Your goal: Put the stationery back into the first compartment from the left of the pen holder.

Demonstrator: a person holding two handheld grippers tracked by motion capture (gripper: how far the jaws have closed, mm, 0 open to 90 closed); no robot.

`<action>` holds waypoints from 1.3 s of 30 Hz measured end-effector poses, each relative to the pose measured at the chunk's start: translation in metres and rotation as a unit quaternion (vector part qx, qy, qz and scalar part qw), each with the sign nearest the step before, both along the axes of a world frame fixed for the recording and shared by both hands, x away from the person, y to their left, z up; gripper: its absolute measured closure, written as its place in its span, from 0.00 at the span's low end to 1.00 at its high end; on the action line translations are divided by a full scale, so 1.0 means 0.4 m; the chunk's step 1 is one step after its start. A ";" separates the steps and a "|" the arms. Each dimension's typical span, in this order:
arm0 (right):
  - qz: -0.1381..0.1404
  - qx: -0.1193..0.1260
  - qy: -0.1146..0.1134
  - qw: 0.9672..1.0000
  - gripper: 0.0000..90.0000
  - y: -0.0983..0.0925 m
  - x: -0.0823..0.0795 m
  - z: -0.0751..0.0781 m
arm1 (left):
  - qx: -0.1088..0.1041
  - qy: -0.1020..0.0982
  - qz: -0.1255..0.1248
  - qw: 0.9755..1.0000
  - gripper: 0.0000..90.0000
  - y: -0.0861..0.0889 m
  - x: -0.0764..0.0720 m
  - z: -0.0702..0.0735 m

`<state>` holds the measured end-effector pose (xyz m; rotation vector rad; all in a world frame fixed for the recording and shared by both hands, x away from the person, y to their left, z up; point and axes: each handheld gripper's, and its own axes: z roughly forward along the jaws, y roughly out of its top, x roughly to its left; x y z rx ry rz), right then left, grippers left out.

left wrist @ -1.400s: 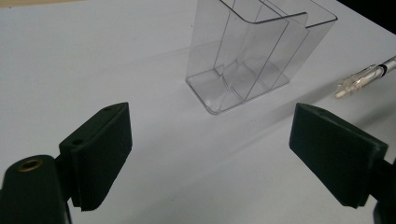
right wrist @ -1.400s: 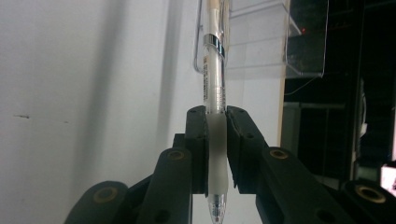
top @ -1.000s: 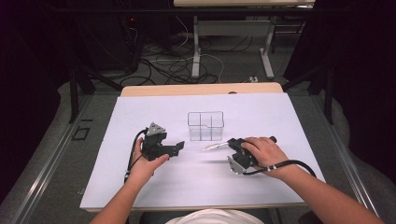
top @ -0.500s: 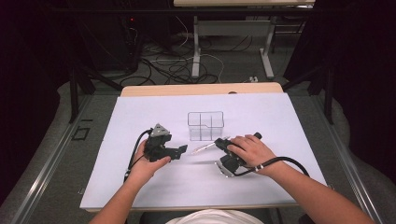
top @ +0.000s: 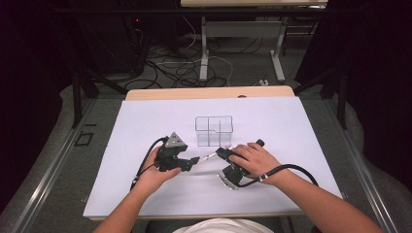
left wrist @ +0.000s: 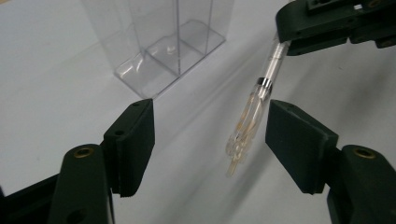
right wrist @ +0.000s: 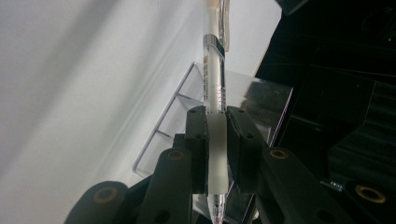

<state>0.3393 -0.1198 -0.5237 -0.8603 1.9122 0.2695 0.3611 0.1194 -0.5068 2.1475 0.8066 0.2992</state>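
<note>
Clear plastic divided box [top: 214, 130] stands just behind the clear-barrelled pen [top: 208, 156] & both grippers; white table sheet [top: 145, 121] open left, right & front, room to pass.

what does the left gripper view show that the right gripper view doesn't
Left gripper view: the left gripper, jaws apart and just now closing, with the clip end of the clear plastic pen between them, untouched. Right gripper view: the right gripper shut on the pen's frosted grip, its tip toward the camera. Both: the pen, the clear plastic divided box and the white table surface.

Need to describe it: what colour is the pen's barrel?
Clear, see-through pen with a frosted grip; best in the right gripper view.
</note>
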 end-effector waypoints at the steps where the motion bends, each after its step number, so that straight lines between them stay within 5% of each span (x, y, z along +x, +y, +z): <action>1: 0.000 0.000 0.000 1.000 0.88 0.000 0.000 0.000 | 0.001 -0.003 -0.007 1.000 0.37 -0.003 -0.001 0.001; 13: 0.026 -0.004 0.000 1.000 0.88 0.031 -0.022 -0.009 | 0.035 0.004 -0.044 0.998 0.44 -0.036 -0.023 0.002; 21: 0.026 -0.004 0.008 1.000 0.88 0.037 -0.031 -0.018 | 0.073 0.021 -0.072 0.995 0.57 -0.056 -0.033 0.003; 22: 0.021 -0.018 0.003 1.000 0.88 0.040 -0.035 -0.014 | 0.075 0.018 -0.071 0.995 0.58 -0.060 -0.034 0.001; 23: 0.037 -0.011 0.004 0.999 0.88 0.042 -0.032 -0.017 | 0.080 0.021 -0.075 0.994 0.59 -0.062 -0.034 0.001; 34: 0.046 -0.009 0.012 0.999 0.88 0.055 -0.045 -0.028 | 0.111 0.039 -0.083 0.990 0.71 -0.085 -0.034 -0.013; 36: 0.048 -0.011 0.010 0.999 0.88 0.058 -0.045 -0.027 | 0.105 0.039 -0.081 0.990 0.73 -0.087 -0.032 -0.018; 37: 0.066 -0.014 0.006 0.998 0.88 0.064 -0.043 -0.025 | 0.113 0.041 -0.082 0.989 0.73 -0.086 -0.030 -0.017; 39: 0.049 -0.007 0.014 0.999 0.88 0.060 -0.048 -0.028 | 0.111 0.044 -0.082 0.989 0.73 -0.087 -0.029 -0.020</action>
